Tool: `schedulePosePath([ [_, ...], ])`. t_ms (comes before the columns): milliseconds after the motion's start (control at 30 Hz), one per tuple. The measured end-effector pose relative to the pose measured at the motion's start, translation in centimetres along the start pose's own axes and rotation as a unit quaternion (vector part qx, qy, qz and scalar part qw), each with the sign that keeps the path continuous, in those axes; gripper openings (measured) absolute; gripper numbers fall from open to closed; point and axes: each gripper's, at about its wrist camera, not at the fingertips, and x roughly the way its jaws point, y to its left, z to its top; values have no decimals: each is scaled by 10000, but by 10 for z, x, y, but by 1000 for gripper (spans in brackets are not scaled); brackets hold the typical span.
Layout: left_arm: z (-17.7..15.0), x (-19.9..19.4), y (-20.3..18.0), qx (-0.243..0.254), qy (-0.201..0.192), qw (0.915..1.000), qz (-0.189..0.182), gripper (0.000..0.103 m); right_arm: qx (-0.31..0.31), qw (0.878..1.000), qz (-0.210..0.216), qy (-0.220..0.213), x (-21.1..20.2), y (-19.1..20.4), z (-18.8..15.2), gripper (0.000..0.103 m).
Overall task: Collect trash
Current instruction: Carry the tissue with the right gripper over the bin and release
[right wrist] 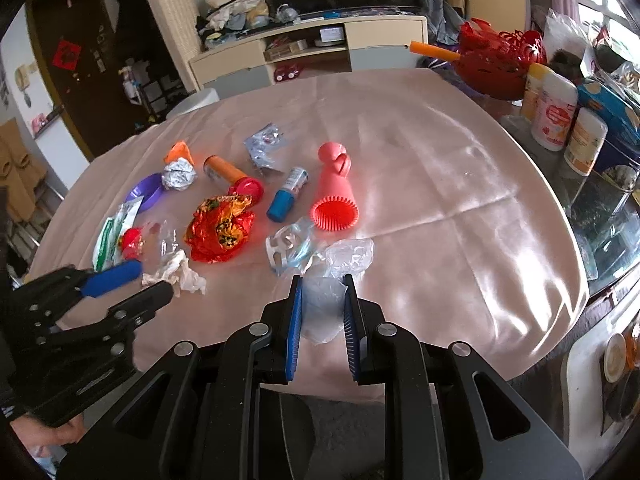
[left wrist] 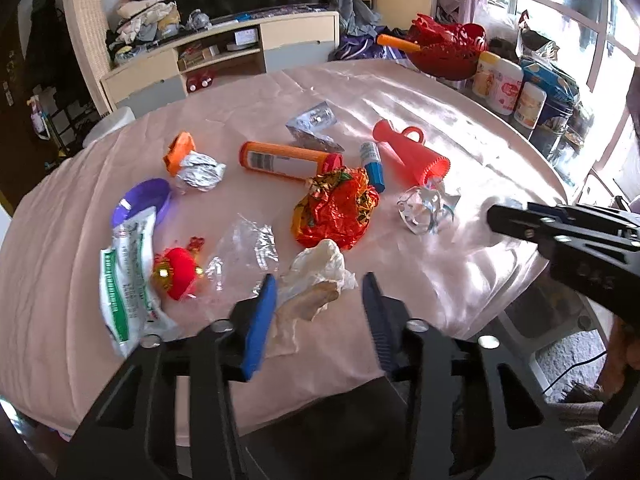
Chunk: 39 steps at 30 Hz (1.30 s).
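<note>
From your left wrist camera, your left gripper (left wrist: 320, 292) hangs over the near edge of the tabletop (left wrist: 400, 92), which is covered in a pale pink cloth. Its blue fingers (left wrist: 260, 320) stand partly open around a crumpled white tissue (left wrist: 316, 276); the tissue lies against the left finger, while a gap shows beside the right one, so nothing is gripped. Just beyond lie a crumpled red foil wrapper (left wrist: 336, 208), an orange tube (left wrist: 280, 160), a red cone-shaped toy (left wrist: 408, 152) and a green-and-white packet (left wrist: 128, 272). Your right gripper (left wrist: 496, 216) reaches in from the right edge, near a clear plastic piece (left wrist: 424, 212).

From your right wrist camera, your right gripper (right wrist: 323, 284) has its fingers (right wrist: 295, 320) drawn narrow onto a thin clear plastic bag (right wrist: 324, 304), which is pinched between them and trails forward onto the cloth. The clear plastic piece (right wrist: 288, 248) sits just ahead, the red cone-shaped toy (right wrist: 335, 196) further on. Your left gripper (right wrist: 156, 280) shows at the left, its tips at the crumpled white tissue (right wrist: 176, 272).
</note>
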Motion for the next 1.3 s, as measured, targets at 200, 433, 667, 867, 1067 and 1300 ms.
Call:
schedulePosePath([
  [200, 0, -3, 4, -147, -22, 9998, -101, 9, -51, 9999, 93, -26, -8, -1, 1, 20],
  [433, -5, -46, 5, -272, -302, 9991, -123, 8, -169, 9993, 316, -136, -29, 11, -1, 20],
  [667, -35, -67, 24, -824, -73, 9964, -169, 9, -277, 9968, 756, -7, -43, 29, -18, 20],
  [867, -72, -85, 32, -943, -57, 9950, -316, 21, -617, 9920, 1034, 380, -40, 58, -43, 20],
  [1067, -106, -71, 34, -1055, 450, 9929, -309, 20, -830, 9855, 1058, 1039, -16, 80, -83, 20],
  [1300, -140, -36, 32, -1015, 1158, 9876, -312, 11, -1047, 9782, 904, 1549, 18, 97, -116, 23],
])
